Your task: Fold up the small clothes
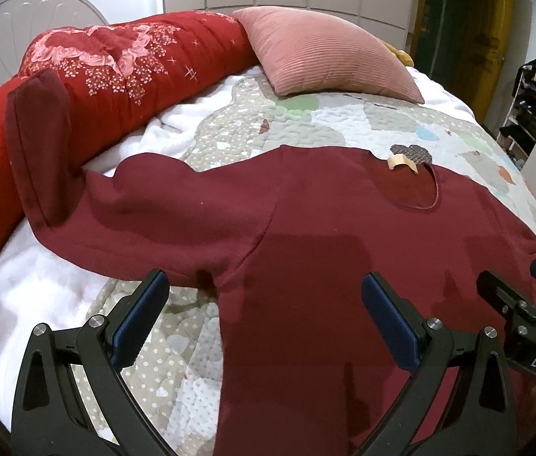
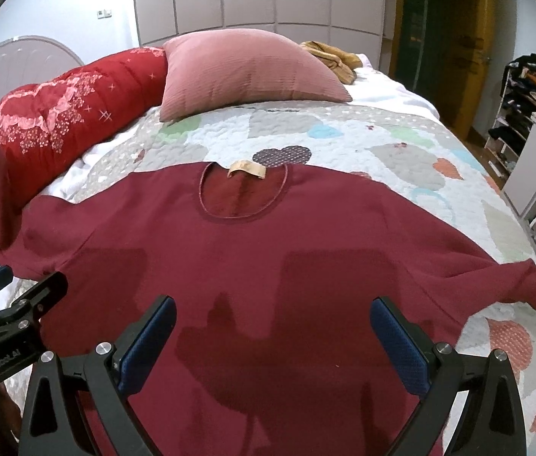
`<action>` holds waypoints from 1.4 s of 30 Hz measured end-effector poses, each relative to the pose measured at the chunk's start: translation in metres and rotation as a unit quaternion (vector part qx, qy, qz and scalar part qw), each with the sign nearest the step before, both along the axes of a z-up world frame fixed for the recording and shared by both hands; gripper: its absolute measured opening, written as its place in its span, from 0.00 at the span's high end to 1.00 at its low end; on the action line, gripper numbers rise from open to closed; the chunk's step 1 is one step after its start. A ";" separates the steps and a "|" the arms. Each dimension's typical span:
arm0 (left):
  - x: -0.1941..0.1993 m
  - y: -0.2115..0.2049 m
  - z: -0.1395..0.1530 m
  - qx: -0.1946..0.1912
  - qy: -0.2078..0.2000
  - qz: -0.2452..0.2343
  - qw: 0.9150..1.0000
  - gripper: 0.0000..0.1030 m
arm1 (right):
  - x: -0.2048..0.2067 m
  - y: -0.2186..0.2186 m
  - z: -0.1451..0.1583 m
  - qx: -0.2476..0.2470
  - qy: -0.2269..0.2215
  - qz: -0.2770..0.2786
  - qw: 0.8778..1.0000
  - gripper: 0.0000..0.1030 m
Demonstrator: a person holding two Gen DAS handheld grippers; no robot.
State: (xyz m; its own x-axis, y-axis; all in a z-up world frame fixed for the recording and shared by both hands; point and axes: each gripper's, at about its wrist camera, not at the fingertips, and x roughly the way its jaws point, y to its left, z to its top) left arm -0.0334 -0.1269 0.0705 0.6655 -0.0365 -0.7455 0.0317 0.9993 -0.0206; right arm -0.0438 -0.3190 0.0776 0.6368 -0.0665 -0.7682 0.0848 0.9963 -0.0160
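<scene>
A dark red long-sleeved shirt lies spread flat on the bed, neck opening with a beige label facing away from me. Its left sleeve runs up against the red bolster; the right sleeve reaches toward the bed's right edge. My left gripper hovers open over the shirt's left side near the armpit, nothing between its blue pads. My right gripper hovers open over the middle of the shirt body, also empty. Each gripper shows at the edge of the other's view.
A patchwork quilt covers the bed. A pink cushion and a long red flowered bolster lie at the head and left side. Yellow cloth sits behind the cushion. Cluttered shelves stand to the right.
</scene>
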 end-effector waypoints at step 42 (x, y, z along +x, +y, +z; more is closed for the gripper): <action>0.021 0.096 0.021 -0.013 -0.024 0.091 0.995 0.01 | 0.024 0.031 -0.016 0.007 0.016 0.034 0.999 0.01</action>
